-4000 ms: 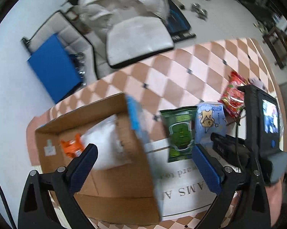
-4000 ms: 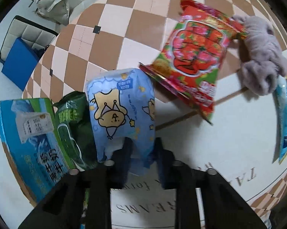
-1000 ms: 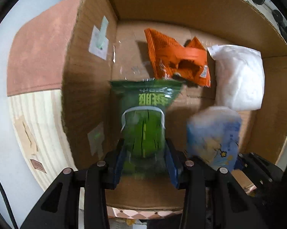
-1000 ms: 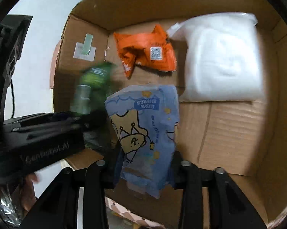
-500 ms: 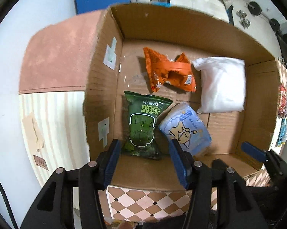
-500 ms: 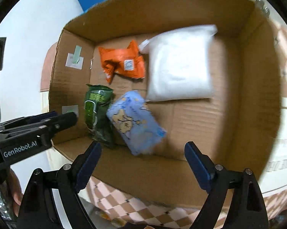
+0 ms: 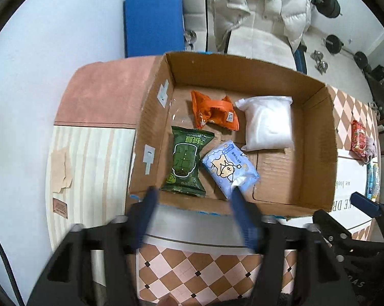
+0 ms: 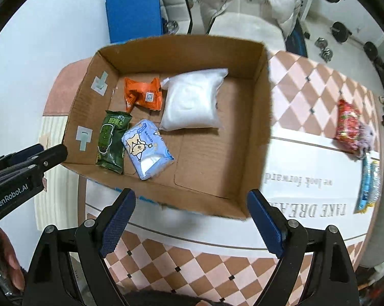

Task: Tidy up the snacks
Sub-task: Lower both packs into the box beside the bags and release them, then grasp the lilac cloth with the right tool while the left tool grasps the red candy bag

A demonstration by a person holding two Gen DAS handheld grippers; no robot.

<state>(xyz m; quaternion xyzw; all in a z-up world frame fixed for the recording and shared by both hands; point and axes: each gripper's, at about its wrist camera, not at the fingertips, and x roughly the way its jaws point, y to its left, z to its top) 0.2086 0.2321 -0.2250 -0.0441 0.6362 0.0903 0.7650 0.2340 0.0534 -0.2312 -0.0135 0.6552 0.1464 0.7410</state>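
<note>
An open cardboard box [image 7: 317,137] [image 8: 263,117] holds a green snack pack [image 7: 185,162] [image 8: 111,140], a light blue pack with a cartoon bear [image 7: 228,169] [image 8: 146,150], an orange pack [image 7: 213,113] [image 8: 143,94] and a white bag [image 7: 268,123] [image 8: 192,104]. My left gripper [image 7: 194,219] hovers open and empty above the box's near wall, blurred by motion. My right gripper [image 8: 192,221] is open and empty too, above the near wall. On the table to the right lie a red snack bag [image 7: 359,137] [image 8: 347,125] and a blue-yellow pack [image 8: 368,186].
A grey plush toy [image 8: 368,137] lies against the red bag. The checkered tablecloth [image 8: 306,76] has a white printed sheet [image 8: 306,178] on it. A chair with a white puffer jacket [image 7: 263,15] and dumbbells [image 7: 319,63] stand behind the table. A person's fingers [image 8: 10,262] hold the left tool.
Both grippers let go of their packs, the green and the light blue one, which now lie in the box. Both have since pulled back and up, open, away from the box.
</note>
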